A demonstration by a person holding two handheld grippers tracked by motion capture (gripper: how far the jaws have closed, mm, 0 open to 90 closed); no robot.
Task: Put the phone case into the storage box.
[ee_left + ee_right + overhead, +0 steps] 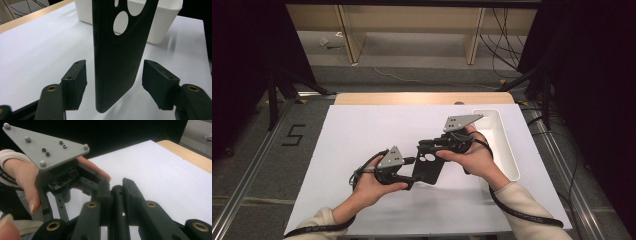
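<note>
A black phone case (431, 170) with round camera holes hangs over the white mat between my two grippers. In the right gripper view my right gripper (116, 187) is shut on the case's thin edge (117, 205). In the high view the right gripper (428, 147) grips the case's upper end from the right. My left gripper (413, 173) reaches in from the left at the lower end. In the left gripper view the case (117, 50) stands upright between the left gripper's (115, 82) pads (77, 80), with a gap showing on each side, so it is open.
A long white bin (507, 145) lies along the mat's right side, just behind my right hand. The white mat (362, 135) covers a wooden table (422, 98). Cables trail from both grippers toward the near edge.
</note>
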